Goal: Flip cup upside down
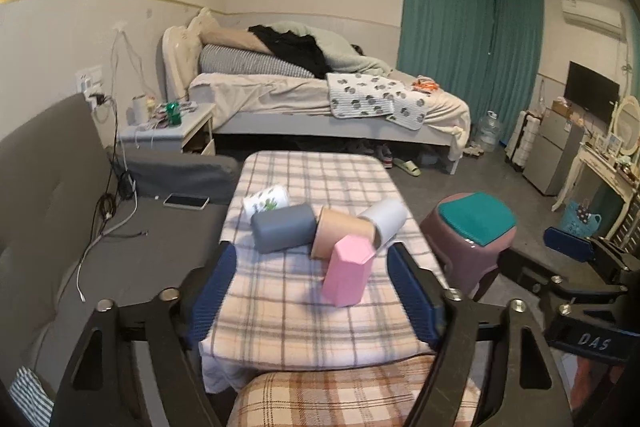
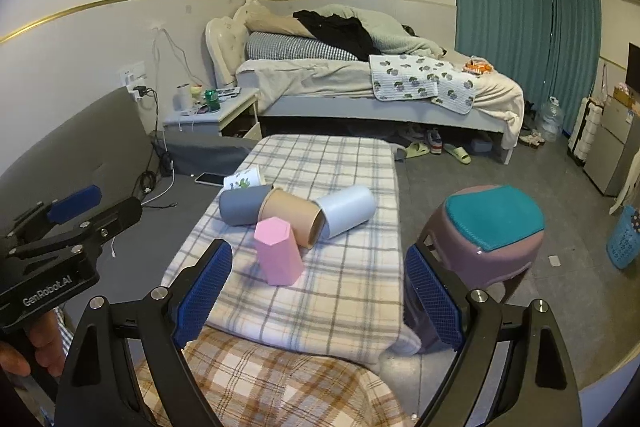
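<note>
1. Pink cup (image 1: 347, 270), hexagonal: stands with its closed end up on the plaid-covered table (image 1: 312, 315), nearest of the group; judged already inverted.
2. Tan cup (image 1: 340, 233): lies on its side at 12 o'clock from the pink cup, touching it, open mouth towards 3 o'clock; judged the next candidate for flipping.
3. Grey cup (image 1: 283, 227): on its side at 10 o'clock, against the tan cup.
4. White cup (image 1: 385, 219): on its side at 2 o'clock, against the tan cup's mouth.
5. Leaf-print cup (image 1: 266, 201): on its side behind the grey cup.
6. Left tool (image 1: 316, 301): spread wide, holding nothing, framing the pink cup from the near edge, probably lined up for a reach.
7. Right tool (image 2: 320, 291): also spread wide and empty, short of the cups.
8. Purple stool (image 2: 492, 239): on the floor at 3 o'clock of the table.
</note>
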Demonstrator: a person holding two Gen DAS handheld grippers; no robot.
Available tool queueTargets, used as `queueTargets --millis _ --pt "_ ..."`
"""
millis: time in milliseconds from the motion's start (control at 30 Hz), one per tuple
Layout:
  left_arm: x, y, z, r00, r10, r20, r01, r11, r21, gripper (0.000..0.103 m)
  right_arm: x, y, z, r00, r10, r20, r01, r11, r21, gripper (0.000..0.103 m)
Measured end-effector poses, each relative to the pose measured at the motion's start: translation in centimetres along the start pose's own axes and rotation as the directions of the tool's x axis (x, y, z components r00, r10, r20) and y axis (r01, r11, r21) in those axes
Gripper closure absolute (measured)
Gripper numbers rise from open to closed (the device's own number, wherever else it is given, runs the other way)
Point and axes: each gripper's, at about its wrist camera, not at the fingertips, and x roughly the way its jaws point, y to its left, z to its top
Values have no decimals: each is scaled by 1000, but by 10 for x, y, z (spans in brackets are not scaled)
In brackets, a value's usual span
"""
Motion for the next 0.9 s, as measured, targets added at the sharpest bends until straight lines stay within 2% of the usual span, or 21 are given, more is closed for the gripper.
queueTargets --millis 67,233,400,900 --pt "7 4 -11 1000 23 0 -23 1000 -11 13 8 -1 -9 1000 1 -4 -1 1000 5 14" --pt "16 5 -31 996 86 -7 -86 996 9 7 29 -4 -29 999 -22 -29 22 1000 16 8" --pt "14 8 -34 995 102 -8 -102 995 3 6 40 -9 -39 998 -29 -48 31 999 31 0" --pt "13 10 -39 993 119 -12 -118 993 23 3 35 -9 -38 998 -62 -4 62 998 15 0"
